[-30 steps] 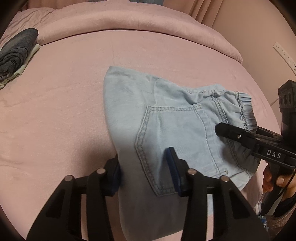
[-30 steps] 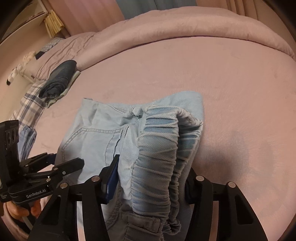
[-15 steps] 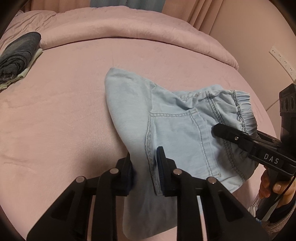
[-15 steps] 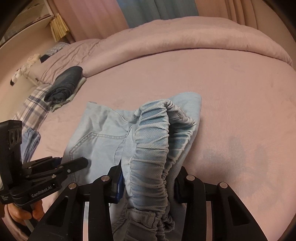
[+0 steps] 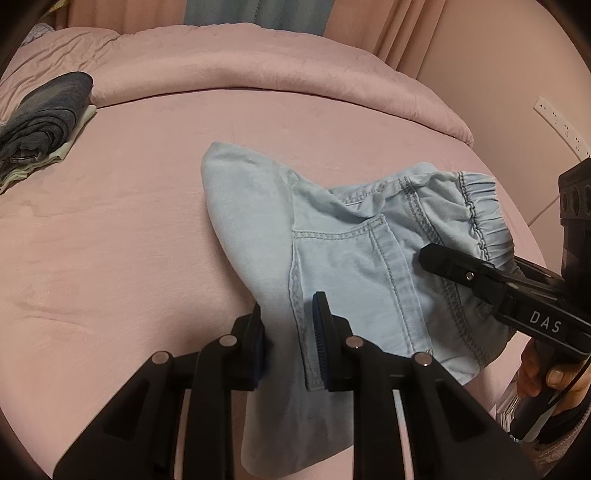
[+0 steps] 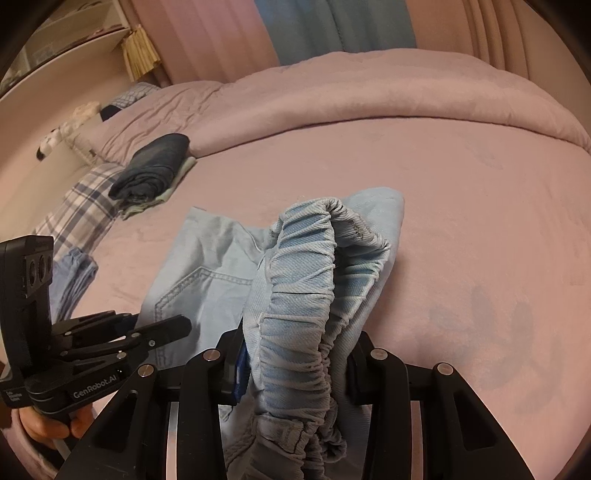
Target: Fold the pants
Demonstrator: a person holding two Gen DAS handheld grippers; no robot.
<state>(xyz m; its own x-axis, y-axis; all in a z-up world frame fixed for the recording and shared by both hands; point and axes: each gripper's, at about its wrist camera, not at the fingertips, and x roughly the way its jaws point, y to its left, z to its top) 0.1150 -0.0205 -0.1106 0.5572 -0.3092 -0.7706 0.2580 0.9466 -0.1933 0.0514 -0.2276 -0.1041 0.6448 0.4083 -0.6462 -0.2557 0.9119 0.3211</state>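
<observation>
My left tongs (image 5: 288,332) are narrowed onto a fold of the pale blue pants (image 5: 351,258) beside the back pocket. My right tongs (image 6: 295,354) clamp the bunched elastic waistband, lifting it. The pants lie crumpled on the near middle of the pink bed (image 5: 129,221); folded dark clothes (image 5: 40,118) sit far left.

I'm in a home bedroom. Under and ahead of my grippers spreads a bed (image 5: 129,221) in a pink sheet, with a rolled pink duvet (image 5: 258,62) along its far edge. Pink and blue curtains (image 6: 332,26) hang beyond that. Folded dark clothes (image 5: 40,118) sit far off to my left, near a plaid pillow (image 6: 81,206).
</observation>
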